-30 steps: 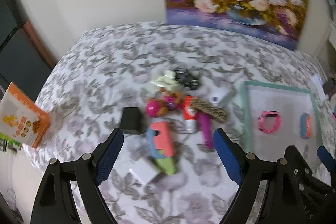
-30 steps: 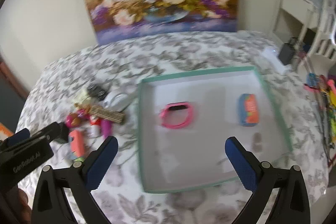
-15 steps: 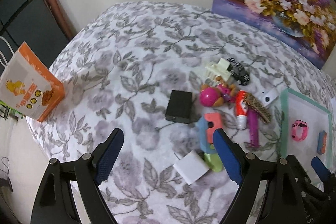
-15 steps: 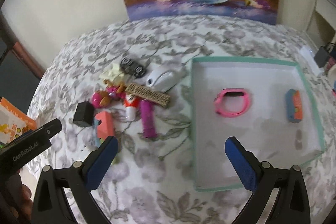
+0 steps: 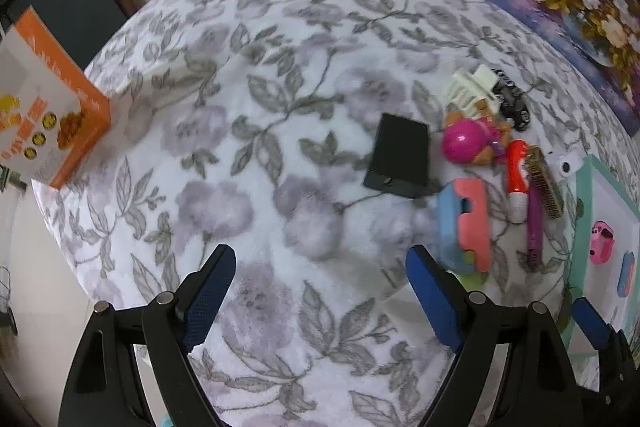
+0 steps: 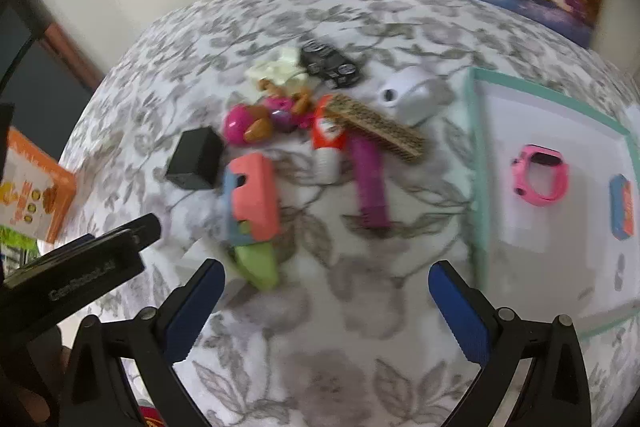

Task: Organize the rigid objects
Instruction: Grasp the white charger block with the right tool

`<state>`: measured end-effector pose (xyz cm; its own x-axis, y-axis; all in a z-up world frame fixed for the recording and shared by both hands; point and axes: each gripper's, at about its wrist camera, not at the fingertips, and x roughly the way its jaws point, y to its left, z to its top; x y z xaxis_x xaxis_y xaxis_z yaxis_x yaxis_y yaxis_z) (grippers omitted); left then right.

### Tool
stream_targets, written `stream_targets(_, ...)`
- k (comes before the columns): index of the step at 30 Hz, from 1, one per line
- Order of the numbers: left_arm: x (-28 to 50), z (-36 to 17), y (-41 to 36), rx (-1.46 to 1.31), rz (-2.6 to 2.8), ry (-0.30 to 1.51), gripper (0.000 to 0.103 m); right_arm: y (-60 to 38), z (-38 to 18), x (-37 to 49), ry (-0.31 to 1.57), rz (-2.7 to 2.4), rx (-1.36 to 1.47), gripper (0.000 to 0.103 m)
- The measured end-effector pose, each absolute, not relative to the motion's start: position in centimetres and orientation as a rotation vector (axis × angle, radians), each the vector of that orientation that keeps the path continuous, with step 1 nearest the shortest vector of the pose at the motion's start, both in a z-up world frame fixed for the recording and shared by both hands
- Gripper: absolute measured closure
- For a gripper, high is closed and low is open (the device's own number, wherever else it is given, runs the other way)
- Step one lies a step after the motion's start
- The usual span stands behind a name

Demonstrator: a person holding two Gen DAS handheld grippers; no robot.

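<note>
Right wrist view: the right gripper is held with its jaws spread wide and empty above the floral cloth. Just ahead of the left jaw lies the coral, blue and green block toy; further ahead, between the jaws, lies the purple brush, and well right of the right jaw the teal tray already holds 2 items. The left gripper is likewise open and empty. The nearest toy should probably be straddled squarely across its narrow width before closing.
</note>
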<state>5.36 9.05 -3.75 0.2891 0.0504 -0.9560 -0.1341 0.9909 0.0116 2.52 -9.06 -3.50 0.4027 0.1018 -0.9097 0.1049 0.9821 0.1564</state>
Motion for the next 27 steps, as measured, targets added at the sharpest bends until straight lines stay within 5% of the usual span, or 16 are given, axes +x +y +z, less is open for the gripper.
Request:
stream_targets(7,5.3,-4.6,11.1,-0.135,0.134,1.285,0.015,-6.7,-4.2,3.1,1.176,0.066,0.187,0.002)
stream_targets(18,5.3,-4.9,12.5,-0.171,0.148,1.281,0.015,-4.2,-4.3,3.3,1.176,0.173,0.175,0.031)
stream_targets(27,5.4,-4.9,12.7,-0.181,0.147,1.28,0.015,-2.1,-4.8,3.3,1.191,0.235,0.112,0.038)
